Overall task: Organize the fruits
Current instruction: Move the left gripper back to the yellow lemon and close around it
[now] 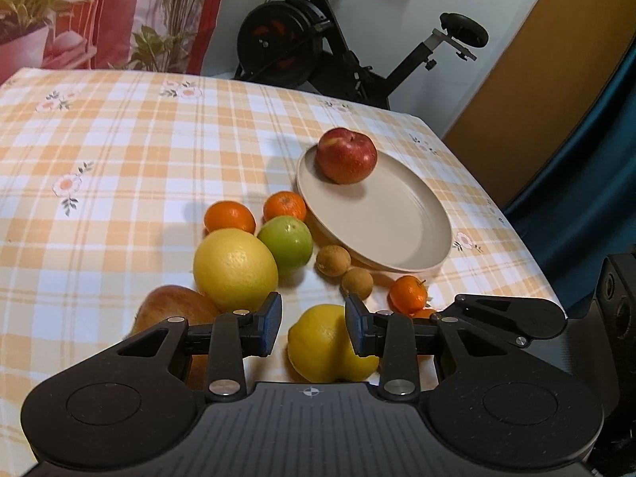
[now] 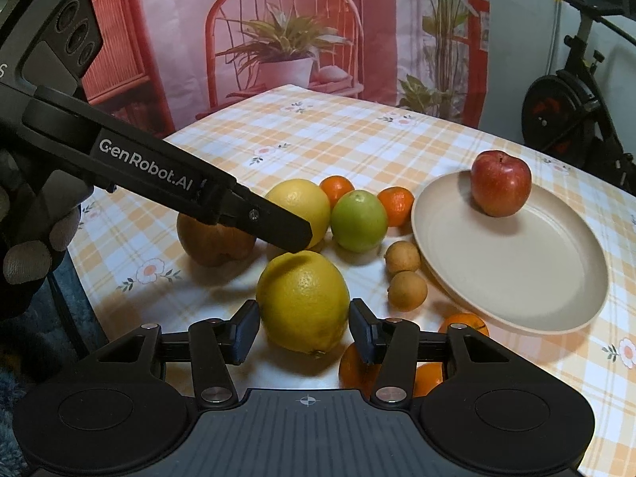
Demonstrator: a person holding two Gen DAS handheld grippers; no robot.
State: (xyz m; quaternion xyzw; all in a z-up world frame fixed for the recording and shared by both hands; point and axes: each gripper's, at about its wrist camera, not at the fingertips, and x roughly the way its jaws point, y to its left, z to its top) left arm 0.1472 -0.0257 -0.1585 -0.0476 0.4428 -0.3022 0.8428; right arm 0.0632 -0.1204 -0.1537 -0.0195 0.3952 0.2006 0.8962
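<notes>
A table under an orange checked cloth (image 2: 318,135) held a beige plate (image 2: 516,278) with one red apple (image 2: 501,187) near its far rim, and loose fruit beside it: two big yellow citrus, a green apple (image 2: 359,220), small oranges, two little brown fruits. The right gripper (image 2: 304,330) had its jaws set around the nearer yellow citrus (image 2: 303,302), though actual contact could not be made out. The left gripper (image 1: 313,325) hovered above the same fruit, jaws slightly apart, holding nothing.
</notes>
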